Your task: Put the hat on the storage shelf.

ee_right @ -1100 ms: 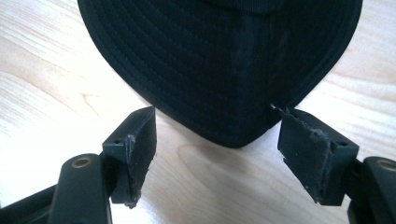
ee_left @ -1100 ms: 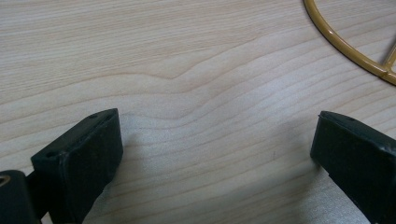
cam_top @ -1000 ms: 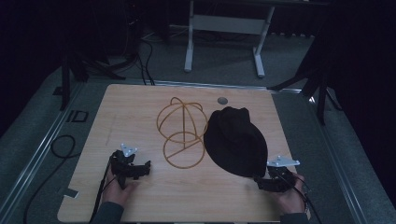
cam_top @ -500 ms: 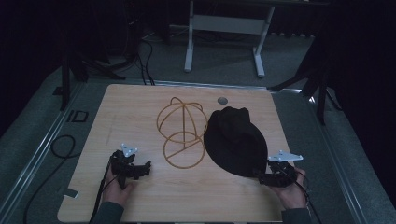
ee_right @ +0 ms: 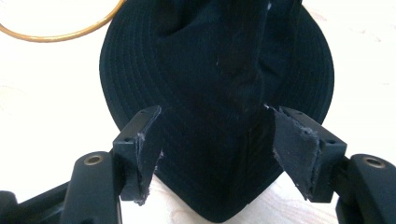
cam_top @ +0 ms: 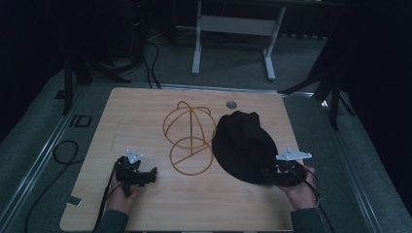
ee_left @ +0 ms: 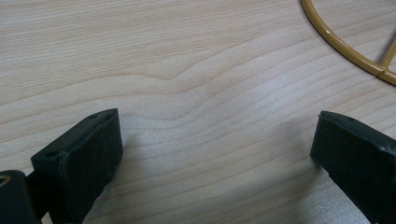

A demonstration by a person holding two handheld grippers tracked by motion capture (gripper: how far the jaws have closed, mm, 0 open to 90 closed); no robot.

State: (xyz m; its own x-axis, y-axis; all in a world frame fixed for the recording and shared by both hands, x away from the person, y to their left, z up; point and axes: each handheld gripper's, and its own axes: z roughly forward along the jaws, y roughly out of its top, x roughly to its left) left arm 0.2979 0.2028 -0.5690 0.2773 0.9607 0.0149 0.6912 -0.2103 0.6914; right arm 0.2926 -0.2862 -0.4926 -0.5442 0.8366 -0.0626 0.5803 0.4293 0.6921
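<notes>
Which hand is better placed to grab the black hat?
Probably the right gripper: its open jaws sit on either side of the black hat's brim. The left gripper hangs open over bare wood, far off.

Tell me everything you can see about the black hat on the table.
The black hat is a soft bucket-style hat of dark fabric, with rows of stitching round its brim and a creased, slumped crown. It lies on the right half of the wooden table, beside the gold wire stand. The right gripper is open, its fingers straddling the near brim edge, not yet closed on it.
</notes>
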